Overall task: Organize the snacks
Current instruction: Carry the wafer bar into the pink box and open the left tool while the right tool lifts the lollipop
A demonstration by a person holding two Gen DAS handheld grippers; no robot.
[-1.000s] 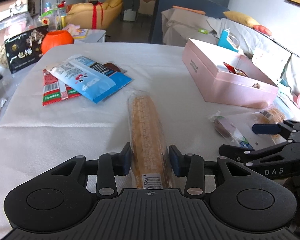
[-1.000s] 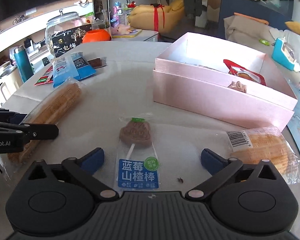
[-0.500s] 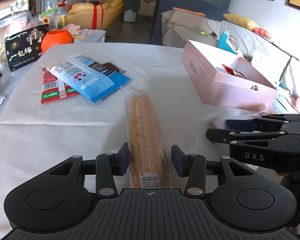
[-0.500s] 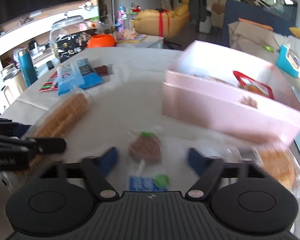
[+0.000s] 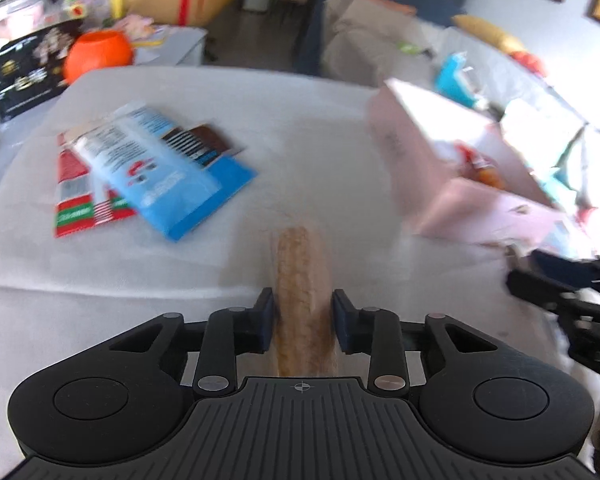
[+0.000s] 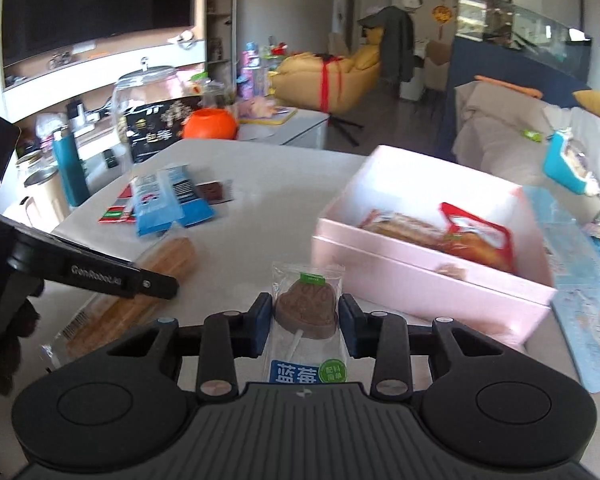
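Note:
My left gripper [image 5: 303, 316] is shut on a long wrapped biscuit stick [image 5: 300, 280] and holds it above the white table [image 5: 260, 112]; the stick also shows in the right wrist view [image 6: 156, 276]. My right gripper [image 6: 305, 320] is shut on a wrapped brown lollipop [image 6: 306, 308] with a blue label, lifted off the table. The open pink box [image 6: 420, 276] lies ahead to the right, with a red packet [image 6: 476, 236] and other snacks inside. The box also shows blurred in the left wrist view [image 5: 440, 168].
A blue packet [image 5: 160, 168], a red packet [image 5: 76, 208] and a brown bar [image 5: 208, 140] lie at the table's far left. An orange bowl [image 6: 209, 124], a black bag [image 6: 156, 128] and a glass jar [image 6: 148, 92] stand beyond. A blue mat [image 6: 572, 288] lies right of the box.
Both grippers have risen off the table with their snacks. The right gripper closed on the lollipop and lifted it toward the pink box. The left view is now motion-blurred.

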